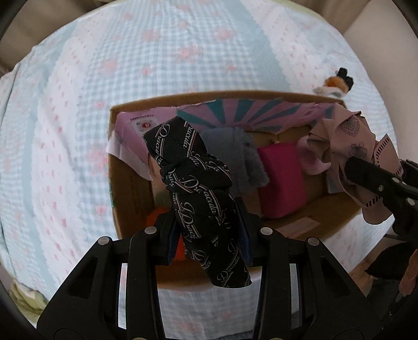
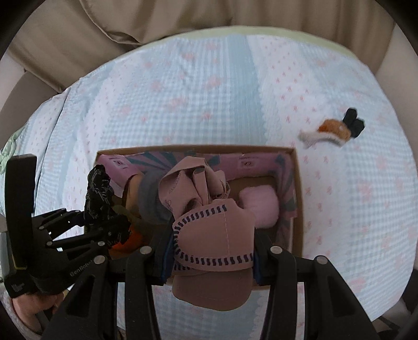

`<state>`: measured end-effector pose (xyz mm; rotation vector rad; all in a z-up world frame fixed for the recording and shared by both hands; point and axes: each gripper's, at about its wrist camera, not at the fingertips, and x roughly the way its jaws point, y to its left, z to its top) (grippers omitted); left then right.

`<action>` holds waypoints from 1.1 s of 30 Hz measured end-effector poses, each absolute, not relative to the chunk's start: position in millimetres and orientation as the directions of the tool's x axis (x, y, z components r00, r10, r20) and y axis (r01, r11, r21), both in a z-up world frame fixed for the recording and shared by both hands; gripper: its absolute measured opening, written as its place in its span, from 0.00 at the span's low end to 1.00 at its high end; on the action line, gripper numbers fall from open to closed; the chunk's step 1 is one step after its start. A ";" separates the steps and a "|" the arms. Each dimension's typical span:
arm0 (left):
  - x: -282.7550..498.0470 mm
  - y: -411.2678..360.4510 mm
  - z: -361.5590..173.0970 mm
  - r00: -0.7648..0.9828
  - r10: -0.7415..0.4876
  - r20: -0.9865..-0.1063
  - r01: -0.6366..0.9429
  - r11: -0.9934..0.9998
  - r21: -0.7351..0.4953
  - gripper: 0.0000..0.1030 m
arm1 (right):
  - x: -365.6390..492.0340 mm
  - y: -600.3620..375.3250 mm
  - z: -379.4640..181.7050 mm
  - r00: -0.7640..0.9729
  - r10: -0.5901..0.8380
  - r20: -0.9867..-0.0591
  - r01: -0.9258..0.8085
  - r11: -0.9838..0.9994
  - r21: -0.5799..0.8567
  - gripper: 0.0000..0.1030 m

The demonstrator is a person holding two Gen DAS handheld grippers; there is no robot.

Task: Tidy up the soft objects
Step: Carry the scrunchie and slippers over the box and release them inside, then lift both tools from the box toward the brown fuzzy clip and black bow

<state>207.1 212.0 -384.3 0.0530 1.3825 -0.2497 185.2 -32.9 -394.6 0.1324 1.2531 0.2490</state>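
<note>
My left gripper (image 1: 207,235) is shut on a knotted black cloth with white lettering (image 1: 198,188) and holds it over the near left corner of an open cardboard box (image 1: 130,209). My right gripper (image 2: 211,251) is shut on a dusty-pink cloth with dark stitched edging (image 2: 216,227), held above the box (image 2: 295,198). The pink cloth also shows at the right of the left wrist view (image 1: 350,141), the black cloth at the left of the right wrist view (image 2: 99,193). Inside the box lie a grey fuzzy piece (image 1: 240,154), a magenta block (image 1: 282,180) and a pale pink plush (image 2: 261,206).
The box sits on a bed with a blue-and-white checked cover with pink flowers (image 2: 209,99). A small orange, white and black plush toy (image 2: 334,129) lies on the cover beyond the box's far right corner. Beige cushions (image 2: 130,21) border the bed.
</note>
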 end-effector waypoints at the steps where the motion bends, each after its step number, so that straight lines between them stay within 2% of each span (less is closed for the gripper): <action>1: 208.5 211.6 -388.8 0.160 -0.136 -0.978 0.207 0.973 -0.101 0.33 | 188.3 -32.1 -399.6 0.281 0.264 -0.923 -0.112 0.964 0.241 0.41; 5: 212.9 208.2 -400.4 0.152 -0.121 -0.981 0.220 0.972 -0.085 0.33 | 200.6 -29.9 -413.0 0.252 0.277 -0.927 -0.098 0.961 0.260 0.41; 7: 214.7 204.7 -404.6 0.153 -0.120 -0.981 0.233 0.969 -0.082 0.36 | 208.4 -30.2 -420.6 0.226 0.294 -0.929 -0.081 0.956 0.283 0.43; 8: 214.7 203.2 -405.3 0.157 -0.122 -0.980 0.238 0.968 -0.083 0.51 | 211.9 -28.8 -423.9 0.218 0.296 -0.930 -0.075 0.955 0.286 0.45; 9: 214.8 201.7 -405.2 0.157 -0.129 -0.979 0.244 0.966 -0.088 0.85 | 215.7 -27.8 -428.3 0.205 0.296 -0.933 -0.072 0.955 0.287 0.51; 10: 215.0 201.9 -405.4 0.152 -0.137 -0.979 0.248 0.964 -0.096 1.00 | 217.8 -27.4 -431.9 0.193 0.297 -0.935 -0.069 0.955 0.289 0.64; 11: 214.4 200.3 -406.3 0.145 -0.140 -0.980 0.252 0.963 -0.100 1.00 | 218.6 -27.0 -433.5 0.188 0.296 -0.936 -0.063 0.955 0.289 0.73; 12: 212.6 198.4 -407.7 0.139 -0.129 -0.982 0.255 0.963 -0.091 1.00 | 219.2 -28.4 -433.8 0.193 0.303 -0.933 -0.057 0.953 0.297 0.93; 13: 211.2 197.8 -406.7 0.147 -0.127 -0.981 0.258 0.962 -0.085 1.00 | 218.7 -30.3 -433.8 0.200 0.314 -0.928 -0.053 0.949 0.310 1.00; 25: 187.5 197.2 -414.0 0.136 -0.139 -0.981 0.251 0.962 -0.102 1.00 | 202.3 -36.1 -424.2 0.225 0.314 -0.922 -0.059 0.949 0.309 1.00; 33: 175.1 196.7 -396.3 0.181 -0.143 -0.973 0.251 0.963 -0.095 1.00 | 184.7 -36.2 -398.0 0.286 0.322 -0.902 -0.089 0.947 0.310 1.00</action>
